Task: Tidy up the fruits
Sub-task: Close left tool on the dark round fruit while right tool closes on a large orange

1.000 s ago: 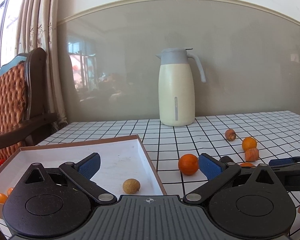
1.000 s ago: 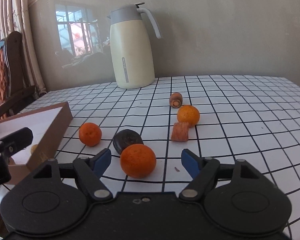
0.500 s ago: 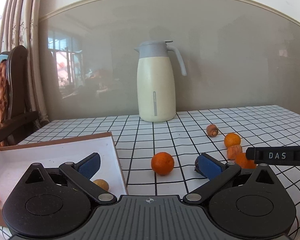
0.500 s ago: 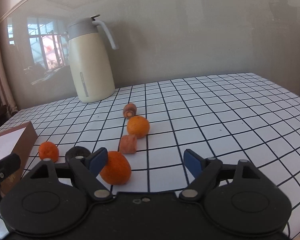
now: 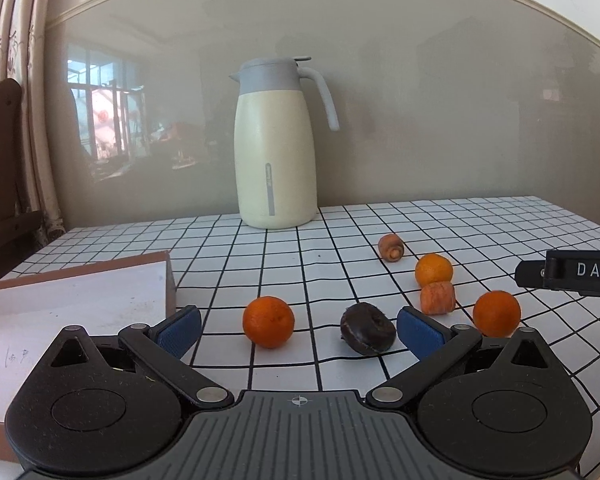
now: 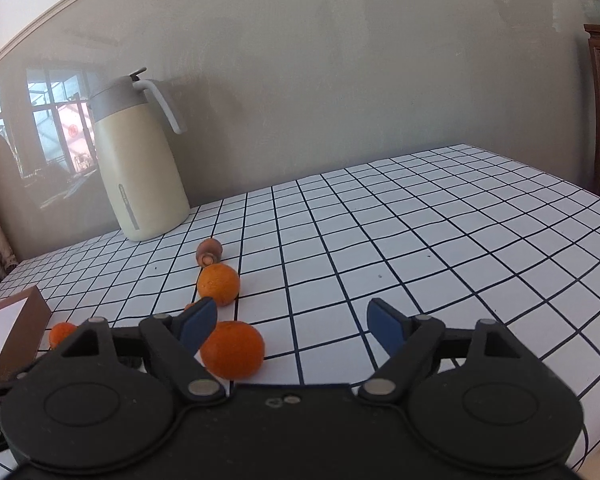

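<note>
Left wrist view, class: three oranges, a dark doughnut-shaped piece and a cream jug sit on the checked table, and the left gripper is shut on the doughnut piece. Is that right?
Not quite. In the left wrist view the left gripper is open and empty; the doughnut piece lies free on the table between its fingers. The three oranges and the jug are as stated.

I see three oranges on the grid cloth: one nearest the box, one to the right, and one farther back touching a carrot chunk lying on its side in front of it. A dark, wrinkled round fruit sits between the two near oranges. Behind them all lies a small brown piece, cut end toward me.
</note>
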Demonstrator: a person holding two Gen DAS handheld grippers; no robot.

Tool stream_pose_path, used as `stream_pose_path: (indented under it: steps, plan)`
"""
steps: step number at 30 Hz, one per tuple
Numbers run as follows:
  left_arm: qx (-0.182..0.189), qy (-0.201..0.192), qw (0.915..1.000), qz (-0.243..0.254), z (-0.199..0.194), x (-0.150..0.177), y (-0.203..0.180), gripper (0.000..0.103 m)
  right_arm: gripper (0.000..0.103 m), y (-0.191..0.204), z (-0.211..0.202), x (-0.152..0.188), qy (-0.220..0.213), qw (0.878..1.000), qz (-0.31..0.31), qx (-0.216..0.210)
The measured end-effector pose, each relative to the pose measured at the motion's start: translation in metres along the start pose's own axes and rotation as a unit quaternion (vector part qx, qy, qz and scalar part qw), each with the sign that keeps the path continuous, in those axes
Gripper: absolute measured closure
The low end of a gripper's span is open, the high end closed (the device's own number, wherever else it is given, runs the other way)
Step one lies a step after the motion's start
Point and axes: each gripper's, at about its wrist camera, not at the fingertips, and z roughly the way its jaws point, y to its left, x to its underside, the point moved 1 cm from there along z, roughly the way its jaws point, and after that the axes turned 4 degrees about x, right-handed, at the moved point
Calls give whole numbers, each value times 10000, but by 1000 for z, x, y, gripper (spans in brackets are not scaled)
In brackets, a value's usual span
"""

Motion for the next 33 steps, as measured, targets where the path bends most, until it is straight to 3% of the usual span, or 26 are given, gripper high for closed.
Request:
stream_pose_path:
  steps: [14, 17, 23, 28, 30, 33]
  plan:
    - [227, 288, 9992, -171, 24, 1, -23, 1, 36, 2, 5, -1, 118, 9992, -61, -368]
    - [304, 379, 9986, -195, 30, 1, -25, 15, 38, 6, 6, 0, 161, 9988, -122, -448]
    - [310, 446, 9982, -250, 37, 2, -27, 15, 41, 15, 10, 3, 255, 9980, -236, -530]
    - [390, 532, 9975, -234, 45, 1, -30, 25, 48, 18, 14, 5, 339, 9977, -246, -526]
    - [439, 618, 9968, -261, 50, 2, -31, 34, 50, 20, 17, 6, 426, 9973, -239, -546]
    - [418, 684, 9965, -245, 52, 1, -33, 35, 51, 24, 21, 7, 499, 9968, -277, -563]
